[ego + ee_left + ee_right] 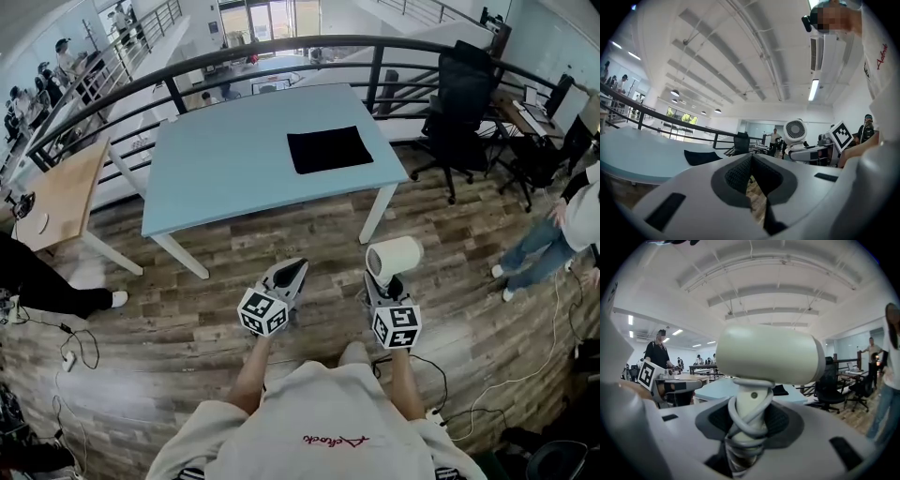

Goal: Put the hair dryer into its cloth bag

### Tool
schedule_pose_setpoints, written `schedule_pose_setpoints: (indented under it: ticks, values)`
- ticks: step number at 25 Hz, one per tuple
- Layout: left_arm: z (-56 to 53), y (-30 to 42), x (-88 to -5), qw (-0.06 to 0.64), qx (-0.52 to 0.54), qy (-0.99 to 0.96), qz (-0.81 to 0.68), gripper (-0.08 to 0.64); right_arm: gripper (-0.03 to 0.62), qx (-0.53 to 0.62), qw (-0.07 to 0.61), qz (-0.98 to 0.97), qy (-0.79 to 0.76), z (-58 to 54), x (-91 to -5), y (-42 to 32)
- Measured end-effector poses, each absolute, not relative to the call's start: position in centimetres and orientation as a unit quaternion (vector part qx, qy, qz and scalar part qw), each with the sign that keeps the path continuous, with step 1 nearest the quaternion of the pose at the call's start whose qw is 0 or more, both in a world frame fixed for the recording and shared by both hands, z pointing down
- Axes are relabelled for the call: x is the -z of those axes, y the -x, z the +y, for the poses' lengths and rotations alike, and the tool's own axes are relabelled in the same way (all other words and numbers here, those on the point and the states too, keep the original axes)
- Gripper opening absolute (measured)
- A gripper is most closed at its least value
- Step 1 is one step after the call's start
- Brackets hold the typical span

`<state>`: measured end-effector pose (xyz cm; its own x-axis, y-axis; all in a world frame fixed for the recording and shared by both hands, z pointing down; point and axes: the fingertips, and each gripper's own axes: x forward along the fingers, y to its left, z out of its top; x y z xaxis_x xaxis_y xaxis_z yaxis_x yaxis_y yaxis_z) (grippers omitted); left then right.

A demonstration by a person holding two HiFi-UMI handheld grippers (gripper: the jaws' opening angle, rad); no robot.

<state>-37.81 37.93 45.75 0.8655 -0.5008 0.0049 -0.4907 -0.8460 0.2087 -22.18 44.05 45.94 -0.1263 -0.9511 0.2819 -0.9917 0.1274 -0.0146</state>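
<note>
White hair dryer (393, 258), cord (747, 420) wound round its handle, stands upright in the right gripper (377, 284), jaws clamped on the handle. It is held over the wood floor (187, 319), short of the table. Black cloth bag (329, 149) lies flat on the blue table (225, 169), well apart from the dryer. Left gripper (294, 270) is beside the right one, jaws pressed together, nothing between them.

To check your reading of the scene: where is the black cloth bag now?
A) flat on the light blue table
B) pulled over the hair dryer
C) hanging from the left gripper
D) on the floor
A: the black cloth bag lies flat on the light blue table.
</note>
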Motion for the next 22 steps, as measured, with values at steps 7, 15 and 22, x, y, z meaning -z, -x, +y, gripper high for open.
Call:
schedule_pose_setpoints:
  ticks: [7, 15, 22]
  values:
    - [36.1, 38.6, -46.8, 0.104, 0.022, -0.959, -0.263, 0.008, 0.176, -0.098, 0.101, -0.746, -0.651, 41.9, -46.6, 22.8]
    - [31.6, 36.3, -47.3, 0.097, 0.02, -0.96, -0.262, 0.008, 0.176, -0.098, 0.094, -0.745, -0.653, 37.5, -47.5, 20.3]
    - [25.7, 33.1, -47.4, 0.098, 0.016, -0.959, -0.266, 0.008, 0.176, -0.1, 0.09, -0.746, -0.652, 31.8, -47.6, 16.9]
